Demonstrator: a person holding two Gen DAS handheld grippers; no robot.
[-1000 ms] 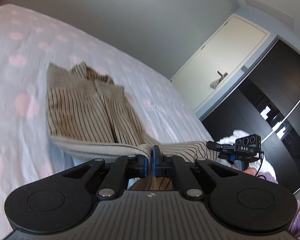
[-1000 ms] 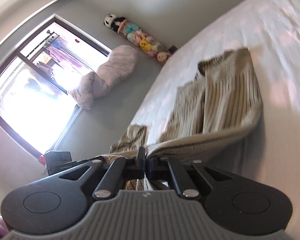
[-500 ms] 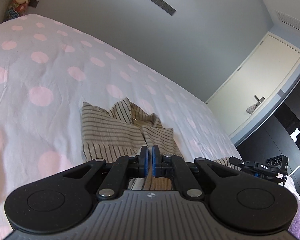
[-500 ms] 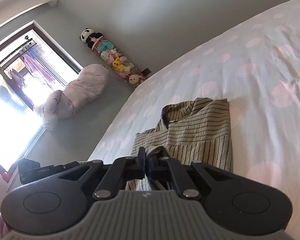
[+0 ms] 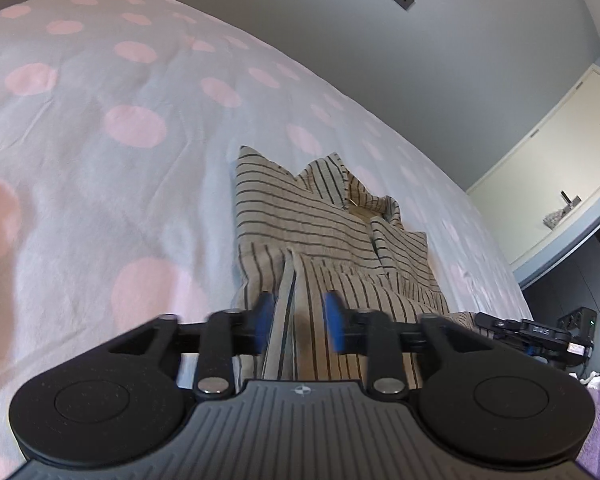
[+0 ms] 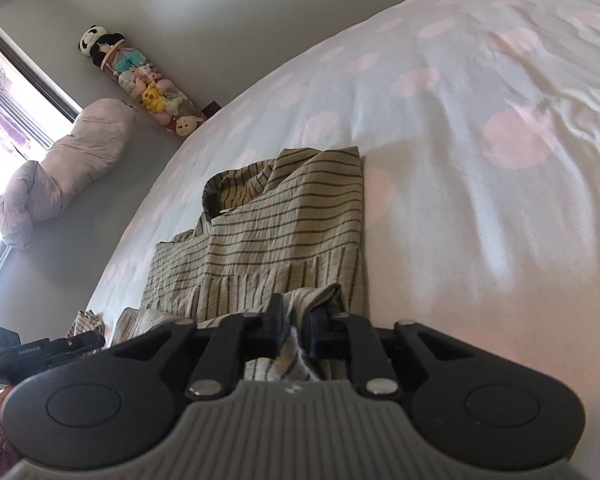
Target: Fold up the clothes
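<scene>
We've got the striped shirt (image 5: 324, 236) folded bottom-up mid-frame on the bed (image 5: 100, 128), left gripper (image 5: 296, 322) wide open, right gripper (image 6: 296, 330) parted slightly around the hem, final tidy left.

A second ago both my jaws were clamped on the hem of the striped shirt (image 5: 324, 240), holding it up off the bed (image 5: 100, 128). Now my left gripper (image 5: 296, 320) has its jaws spread apart, the folded hem lying loose between them. My right gripper (image 6: 294, 326) has parted its jaws slightly too, fabric bunched in the gap. The shirt now lies flat ahead of both jaws, its lower part doubled over.
</scene>
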